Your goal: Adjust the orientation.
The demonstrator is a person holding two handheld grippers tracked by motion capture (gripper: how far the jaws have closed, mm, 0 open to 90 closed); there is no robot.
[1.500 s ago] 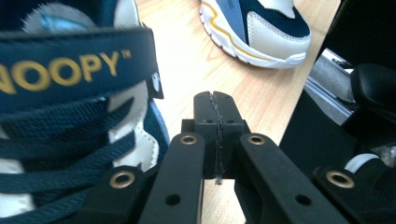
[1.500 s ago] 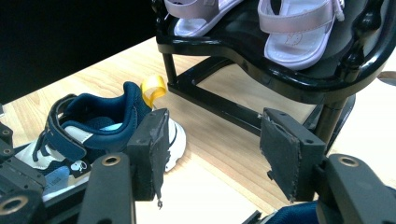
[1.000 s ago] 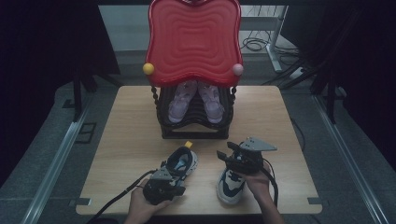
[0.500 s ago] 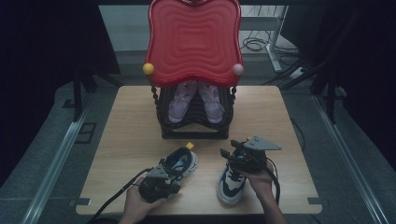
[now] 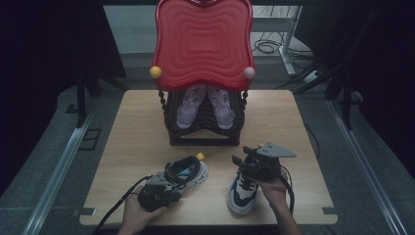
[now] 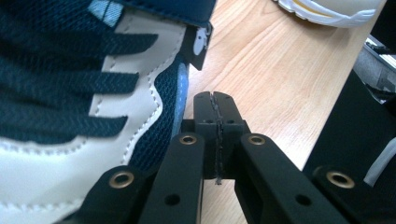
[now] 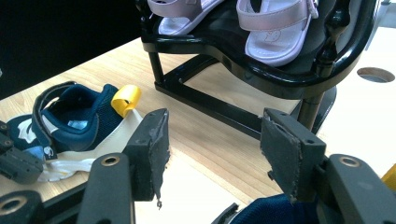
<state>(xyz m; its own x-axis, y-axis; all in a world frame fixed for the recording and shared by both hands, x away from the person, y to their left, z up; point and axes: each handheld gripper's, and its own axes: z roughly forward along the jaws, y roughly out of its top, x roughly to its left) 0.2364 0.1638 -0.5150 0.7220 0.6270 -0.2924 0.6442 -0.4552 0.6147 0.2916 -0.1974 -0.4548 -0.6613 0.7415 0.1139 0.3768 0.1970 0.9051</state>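
Tabletop (image 5: 142, 122): light wood grain, rectangular, rounded corners, a small notch at each near corner; a round hole near one edge in the right gripper view.

Floor (image 5: 58, 103): grey, dull, surrounding the tabletop on all sides.

Rails (image 5: 56, 171): two pale metal strips on the floor, one along each side of the tabletop, running front to back.

Curtains (image 5: 44, 44): black fabric, hanging left and right, very dark.

Frame (image 5: 286, 29): white metal legs at the back right, beyond the tabletop.

Cables (image 5: 266, 46): black, loosely coiled on the floor beside the white frame.

Light: dim overall, brightest on the tabletop and the pale strip of floor at the back.
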